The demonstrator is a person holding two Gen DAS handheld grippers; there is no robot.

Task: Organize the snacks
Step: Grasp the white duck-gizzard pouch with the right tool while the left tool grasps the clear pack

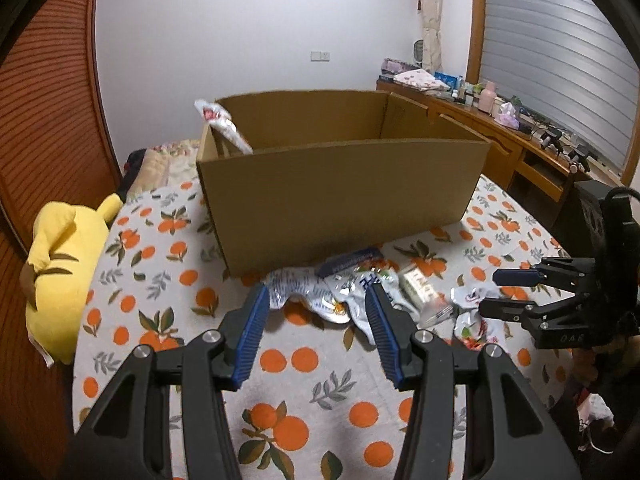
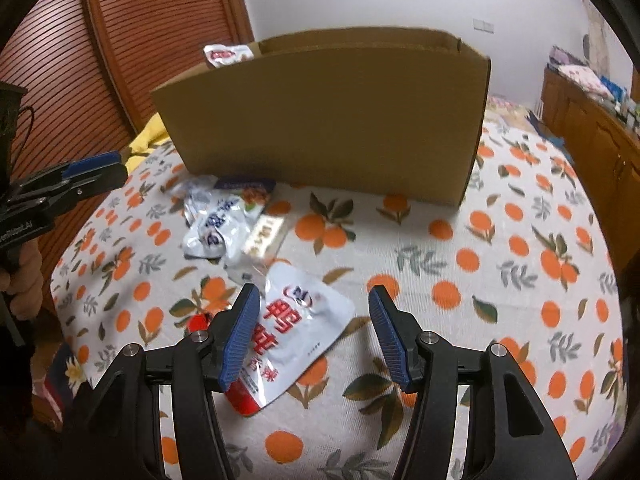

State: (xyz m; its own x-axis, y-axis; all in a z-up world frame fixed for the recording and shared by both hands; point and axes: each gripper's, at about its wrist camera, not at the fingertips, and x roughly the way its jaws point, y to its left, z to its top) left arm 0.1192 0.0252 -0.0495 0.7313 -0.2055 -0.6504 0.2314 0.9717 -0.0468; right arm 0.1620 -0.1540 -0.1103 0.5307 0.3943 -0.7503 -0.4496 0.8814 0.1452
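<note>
An open cardboard box [image 1: 340,196] stands on the orange-print cloth; it also shows in the right wrist view [image 2: 328,120]. A white snack packet [image 1: 224,124] leans inside its left end. Several white and blue snack packets [image 1: 344,292] lie in front of the box. My left gripper [image 1: 318,304] is open just above them, empty. My right gripper [image 2: 314,308] is open over a white packet with red characters [image 2: 292,340]. The right gripper [image 1: 504,292] shows at the right of the left wrist view, and the left gripper [image 2: 116,166] at the left of the right wrist view.
A yellow plush toy [image 1: 60,268] lies at the table's left edge. A wooden slatted wall [image 1: 44,92] stands to the left. A wooden desk [image 1: 516,140] with bottles and clutter runs along the right, behind the box.
</note>
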